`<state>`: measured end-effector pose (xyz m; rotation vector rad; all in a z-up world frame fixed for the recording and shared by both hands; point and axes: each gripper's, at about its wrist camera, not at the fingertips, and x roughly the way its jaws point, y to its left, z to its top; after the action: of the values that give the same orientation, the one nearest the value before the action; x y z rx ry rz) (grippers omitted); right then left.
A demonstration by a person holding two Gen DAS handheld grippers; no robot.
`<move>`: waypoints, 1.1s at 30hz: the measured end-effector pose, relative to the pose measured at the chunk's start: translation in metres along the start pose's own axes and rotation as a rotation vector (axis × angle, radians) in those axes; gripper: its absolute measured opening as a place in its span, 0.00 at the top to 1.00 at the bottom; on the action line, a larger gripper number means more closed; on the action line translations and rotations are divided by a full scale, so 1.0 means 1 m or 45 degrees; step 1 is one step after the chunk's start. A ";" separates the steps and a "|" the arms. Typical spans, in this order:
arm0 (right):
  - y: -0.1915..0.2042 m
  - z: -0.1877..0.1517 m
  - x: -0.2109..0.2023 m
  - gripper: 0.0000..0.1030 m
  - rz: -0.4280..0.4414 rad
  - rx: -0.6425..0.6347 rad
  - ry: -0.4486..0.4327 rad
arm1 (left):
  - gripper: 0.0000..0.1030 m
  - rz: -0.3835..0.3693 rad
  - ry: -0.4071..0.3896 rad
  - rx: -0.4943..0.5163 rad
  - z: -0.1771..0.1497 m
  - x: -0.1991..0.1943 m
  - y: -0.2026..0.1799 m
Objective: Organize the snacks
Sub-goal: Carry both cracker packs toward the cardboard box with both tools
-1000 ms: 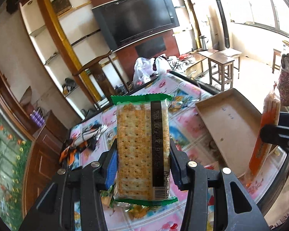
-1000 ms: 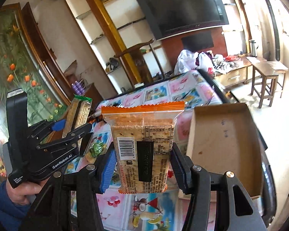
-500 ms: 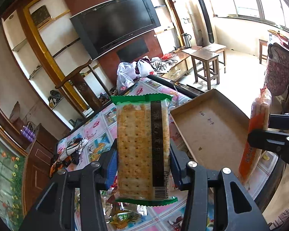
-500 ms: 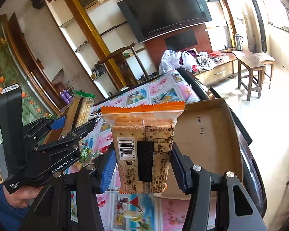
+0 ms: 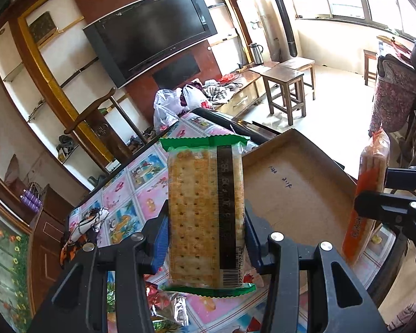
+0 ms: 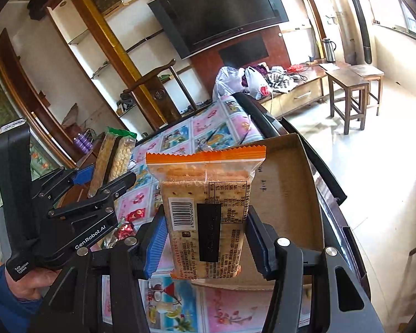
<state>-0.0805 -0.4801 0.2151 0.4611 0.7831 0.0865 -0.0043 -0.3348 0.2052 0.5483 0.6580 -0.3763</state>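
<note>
Above the open cardboard box (image 6: 288, 191), the left gripper (image 5: 206, 238) pinches a green-edged cracker pack (image 5: 205, 216) and the right gripper (image 6: 205, 236) an orange-edged cracker pack (image 6: 208, 211), both upright, apparently poised for boxing.

Left gripper (image 5: 206, 238) clamped, tilted downward; right gripper (image 6: 205, 236) likewise clamped; hand (image 6: 33, 283) grips the left's handle.

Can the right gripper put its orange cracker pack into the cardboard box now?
Probably yes. The right gripper holds the orange cracker pack just before the cardboard box, whose open top looks empty.
</note>
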 end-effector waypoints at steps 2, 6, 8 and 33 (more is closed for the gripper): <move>-0.005 0.001 0.003 0.44 -0.004 0.010 0.005 | 0.56 -0.001 0.007 0.004 0.001 0.004 -0.002; -0.012 0.003 0.008 0.44 -0.008 0.024 0.015 | 0.56 -0.008 0.022 0.008 0.005 0.013 -0.004; -0.014 0.004 0.011 0.44 -0.009 0.031 0.020 | 0.56 -0.014 0.032 0.011 0.006 0.018 -0.003; -0.068 0.038 0.087 0.44 -0.106 0.060 0.191 | 0.56 -0.128 0.193 -0.105 0.006 0.113 -0.014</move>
<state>0.0013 -0.5335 0.1514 0.4696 0.9524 0.0257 0.0746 -0.3667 0.1292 0.4695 0.8458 -0.4025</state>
